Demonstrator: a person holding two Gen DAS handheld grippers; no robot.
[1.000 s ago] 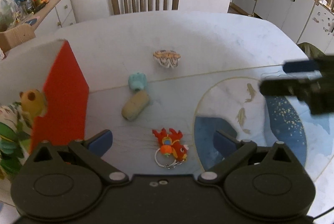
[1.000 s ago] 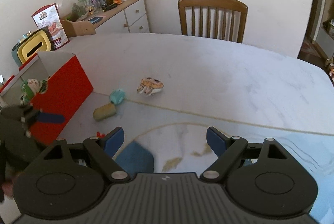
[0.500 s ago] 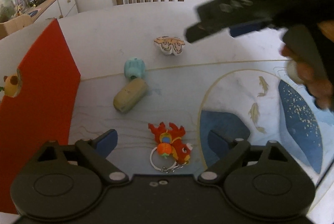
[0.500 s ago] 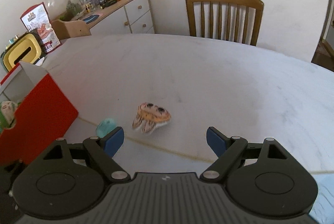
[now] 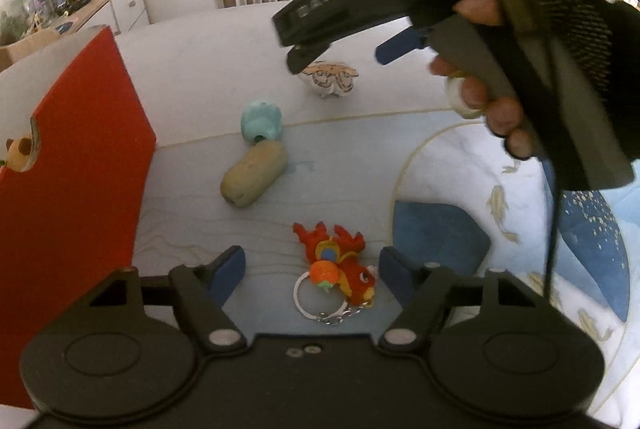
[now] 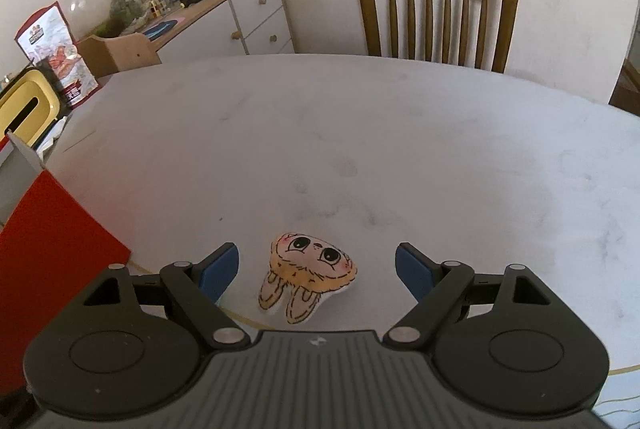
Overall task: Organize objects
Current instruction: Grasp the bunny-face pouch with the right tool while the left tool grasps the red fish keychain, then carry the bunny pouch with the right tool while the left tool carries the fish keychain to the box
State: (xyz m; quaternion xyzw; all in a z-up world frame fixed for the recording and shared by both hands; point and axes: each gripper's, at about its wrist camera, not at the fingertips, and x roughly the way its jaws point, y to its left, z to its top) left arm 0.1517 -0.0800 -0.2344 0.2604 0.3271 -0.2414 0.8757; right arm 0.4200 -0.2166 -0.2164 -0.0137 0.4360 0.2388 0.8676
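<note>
My right gripper (image 6: 317, 263) is open low over the table, and a flat orange bunny-face toy (image 6: 310, 275) lies between its blue pads. The left wrist view shows that same toy (image 5: 331, 79) under the right gripper (image 5: 348, 55), which a hand holds. My left gripper (image 5: 312, 267) is open just above a red fish keychain (image 5: 340, 267). Beyond it lie a tan oblong toy (image 5: 254, 179) and a small teal toy (image 5: 261, 119). A red box (image 5: 76, 169) stands at the left with a plush peeking over its rim.
The marble table (image 6: 360, 133) has a blue fish pattern (image 5: 440, 237) at its near right. A wooden chair (image 6: 436, 13) stands at the far edge. A sideboard (image 6: 224, 17) with clutter is at the back left. The red box (image 6: 48, 249) is close to my right gripper's left side.
My right gripper has moved forward and down over the bunny-face toy. My left gripper has crept closer to the fish keychain. Both stay open.
</note>
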